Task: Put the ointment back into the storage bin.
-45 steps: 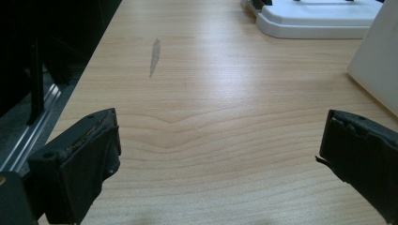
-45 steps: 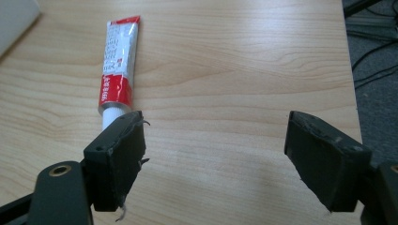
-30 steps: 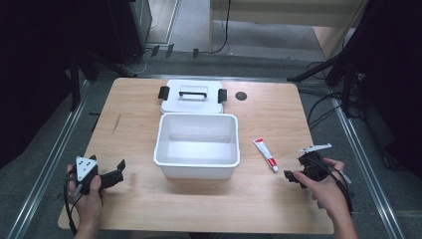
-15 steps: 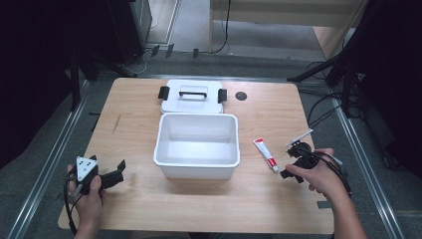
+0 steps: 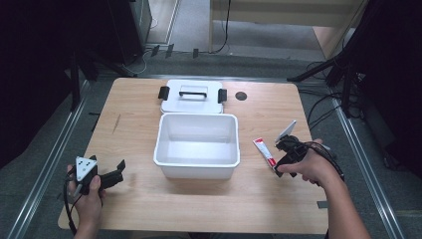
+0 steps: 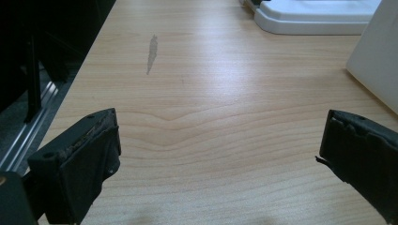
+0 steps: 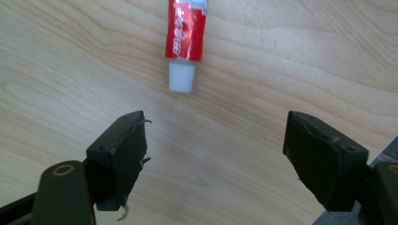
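From the high view, my left hand (image 5: 88, 194) rests at the near left corner of the pale wooden table (image 5: 134, 114), holding the left black two-jaw gripper (image 5: 118, 169) low and pointed toward the table's middle, with its grey three-cornered plate on top. My right forearm comes in from the near right, and my right hand (image 5: 308, 167) tips the right black two-jaw gripper (image 5: 275, 162) down and to the left, just beside a small red and white toothpaste tube (image 5: 263, 151). At the centre stands an open white rectangular plastic bin (image 5: 196, 167) with nothing inside it. Its flat white lid with a handle and black end clips (image 5: 192, 97) lies just behind it. The tube lies flat to the right of the bin, its long axis running from far-left to near-right.

In the left gripper view, my two jaws stand wide apart over bare wood, holding nothing. A white corner of the bin (image 6: 378, 61) shows at the right edge, and the lid (image 6: 319, 16) lies farther off at the top.

In the right gripper view, my jaws are spread wide and released, hovering over the table (image 7: 281, 70). The tube (image 7: 185, 40) lies just beyond them, untouched, its white cap pointing back toward my jaws and its red body running away.
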`<state>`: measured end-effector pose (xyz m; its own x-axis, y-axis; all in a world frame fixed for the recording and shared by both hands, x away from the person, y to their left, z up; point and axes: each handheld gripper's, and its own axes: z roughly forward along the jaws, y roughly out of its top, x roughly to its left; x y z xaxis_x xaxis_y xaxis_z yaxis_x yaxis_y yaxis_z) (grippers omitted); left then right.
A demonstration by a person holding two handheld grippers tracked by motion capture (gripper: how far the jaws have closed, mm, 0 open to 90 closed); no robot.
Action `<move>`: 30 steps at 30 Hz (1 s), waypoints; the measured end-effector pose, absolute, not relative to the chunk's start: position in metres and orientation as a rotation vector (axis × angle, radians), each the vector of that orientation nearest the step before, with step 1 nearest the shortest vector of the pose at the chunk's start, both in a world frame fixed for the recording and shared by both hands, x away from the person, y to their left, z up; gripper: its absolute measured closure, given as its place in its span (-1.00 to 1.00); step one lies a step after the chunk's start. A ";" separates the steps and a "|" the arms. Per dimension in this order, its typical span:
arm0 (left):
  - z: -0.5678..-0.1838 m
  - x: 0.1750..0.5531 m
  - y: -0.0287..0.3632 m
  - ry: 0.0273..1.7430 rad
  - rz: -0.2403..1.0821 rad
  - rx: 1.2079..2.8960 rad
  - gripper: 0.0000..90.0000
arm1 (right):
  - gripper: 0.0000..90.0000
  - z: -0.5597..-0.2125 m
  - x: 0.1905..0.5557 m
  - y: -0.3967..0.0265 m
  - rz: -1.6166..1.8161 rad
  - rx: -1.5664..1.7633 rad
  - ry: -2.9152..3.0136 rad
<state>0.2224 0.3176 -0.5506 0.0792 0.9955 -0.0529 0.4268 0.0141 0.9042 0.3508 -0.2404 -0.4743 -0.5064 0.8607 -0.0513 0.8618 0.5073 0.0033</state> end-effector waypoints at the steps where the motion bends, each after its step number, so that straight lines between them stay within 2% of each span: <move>1: -0.551 0.222 0.318 1.469 0.874 1.537 -1.00 | -0.47 -0.474 0.353 -0.239 -0.028 1.541 2.690; 7: -0.551 0.222 0.318 1.468 0.874 1.536 -1.00 | -0.33 -0.474 0.364 -0.232 -0.016 1.592 2.694; 8: -0.551 0.222 0.318 1.468 0.874 1.536 -1.00 | -0.29 -0.474 0.366 -0.231 -0.013 1.605 2.688; 9: -0.551 0.222 0.318 1.467 0.875 1.535 -1.00 | -0.17 -0.475 0.368 -0.230 -0.017 1.612 2.689; 11: -0.551 0.222 0.318 1.466 0.875 1.536 -1.00 | -0.21 -0.478 0.371 -0.227 -0.030 1.598 2.699; 12: -0.551 0.222 0.318 1.466 0.876 1.536 -1.00 | -0.10 -0.481 0.372 -0.224 -0.048 1.575 2.712; 15: -0.551 0.222 0.318 1.464 0.876 1.538 -1.00 | -0.14 -0.484 0.375 -0.222 -0.029 1.589 2.724; 19: -0.551 0.222 0.318 1.464 0.876 1.539 -1.00 | 0.01 -0.487 0.382 -0.220 0.015 1.633 2.695; 24: -0.550 0.222 0.318 1.467 0.874 1.541 -1.00 | 0.03 -0.489 0.388 -0.216 0.033 1.655 2.694; 30: -0.550 0.222 0.317 1.468 0.875 1.544 -1.00 | 0.22 -0.494 0.393 -0.212 0.011 1.686 2.676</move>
<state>0.2224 0.3173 -0.5504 0.0814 0.9955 -0.0486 0.4302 0.0089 0.9027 0.3929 -0.2116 -0.4940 -0.4315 0.9019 0.0217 0.9020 0.4317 -0.0053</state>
